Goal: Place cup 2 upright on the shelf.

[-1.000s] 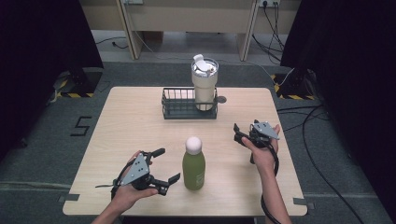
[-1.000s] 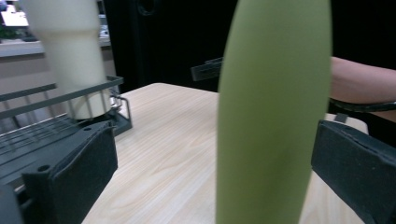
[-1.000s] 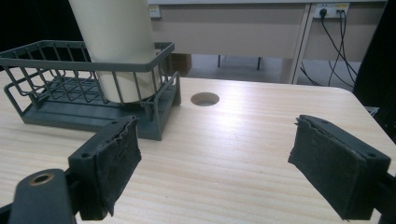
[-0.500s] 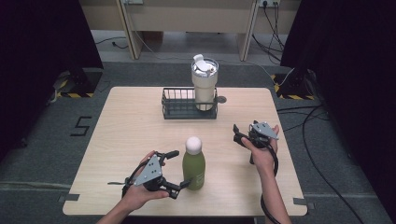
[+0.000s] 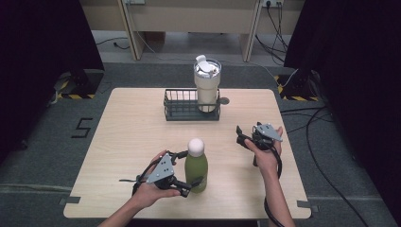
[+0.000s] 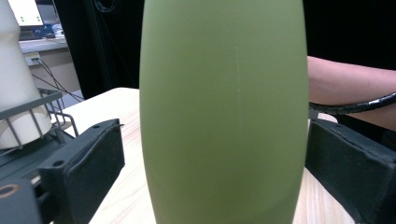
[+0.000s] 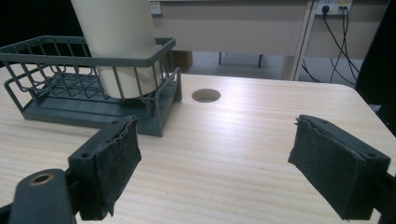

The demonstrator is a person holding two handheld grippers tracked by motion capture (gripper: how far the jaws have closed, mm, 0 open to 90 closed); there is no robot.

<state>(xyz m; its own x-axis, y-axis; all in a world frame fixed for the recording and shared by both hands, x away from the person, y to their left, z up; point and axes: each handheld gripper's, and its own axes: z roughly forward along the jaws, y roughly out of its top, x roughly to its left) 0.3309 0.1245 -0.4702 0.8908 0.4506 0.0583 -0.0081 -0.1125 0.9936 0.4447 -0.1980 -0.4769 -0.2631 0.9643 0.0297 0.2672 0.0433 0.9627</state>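
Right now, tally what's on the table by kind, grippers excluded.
Green bottle with white cap: 1
Cream tumbler with lid: 1
Dark wire basket: 1
Total: 3

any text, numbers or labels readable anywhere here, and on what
"5": dark numeral on the grey floor left of the table.
Green bottle, cream tumbler, wire basket: no print in view.
Screen far back in the left gripper view: too blurred to read.
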